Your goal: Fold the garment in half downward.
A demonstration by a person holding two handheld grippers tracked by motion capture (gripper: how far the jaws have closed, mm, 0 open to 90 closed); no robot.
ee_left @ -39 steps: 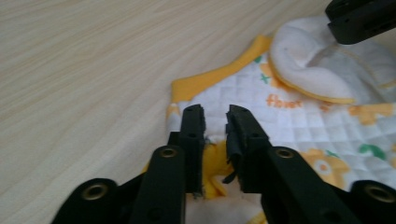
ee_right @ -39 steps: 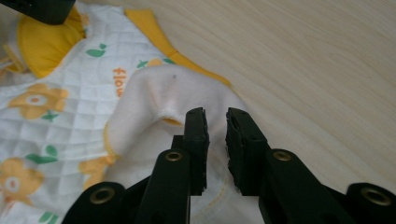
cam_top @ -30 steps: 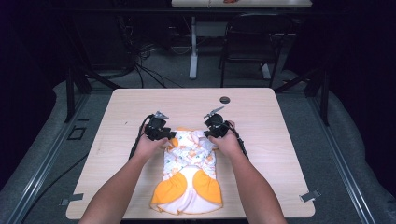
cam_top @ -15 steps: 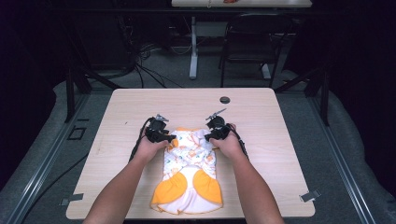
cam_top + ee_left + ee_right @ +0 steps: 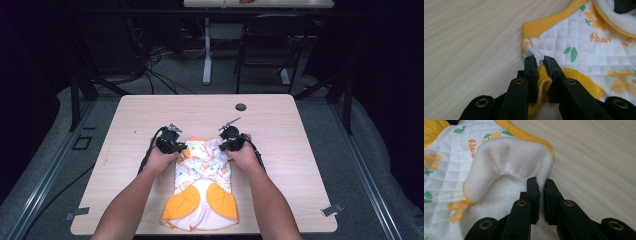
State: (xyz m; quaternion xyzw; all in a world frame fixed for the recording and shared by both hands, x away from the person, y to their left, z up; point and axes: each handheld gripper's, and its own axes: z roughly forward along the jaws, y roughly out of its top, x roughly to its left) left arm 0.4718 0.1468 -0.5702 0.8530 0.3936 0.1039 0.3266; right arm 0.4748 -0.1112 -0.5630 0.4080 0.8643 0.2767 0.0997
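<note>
High view shows a wooden table point(image 5: 300, 150) with a small baby garment point(image 5: 202, 190) lying flat near the person's edge — white and quilted, with orange patches and little flower prints. A gripper sits at each top corner of it. The left gripper point(image 5: 172, 145) is at the left corner and the right gripper point(image 5: 231, 141) is at the right corner, with the cloth stretched between them. A small dark round thing point(image 5: 240, 107) sits on the table well past the grippers. In the left gripper view, the left gripper point(image 5: 539, 61) has its jaws pressed close together on a fold of yellow cloth — the soft yellow edge bulges out between them. Just past the jaw tips is the quilted white cloth point(image 5: 579, 50) with green leaves and orange letters, and a ribbed yellow band point(image 5: 549, 23) runs along its far edge. To the left of the jaws is bare wood. In the right gripper view, the right gripper point(image 5: 541, 183) has its jaws nearly touching, pinching the fuzzy white inside of the garment point(image 5: 511, 165), which is turned up in a flap just ahead and to the left of the jaw tips. A thin yellow trim point(image 5: 534, 138) runs along the cloth past the flap. To the right of the jaws is bare table.
</note>
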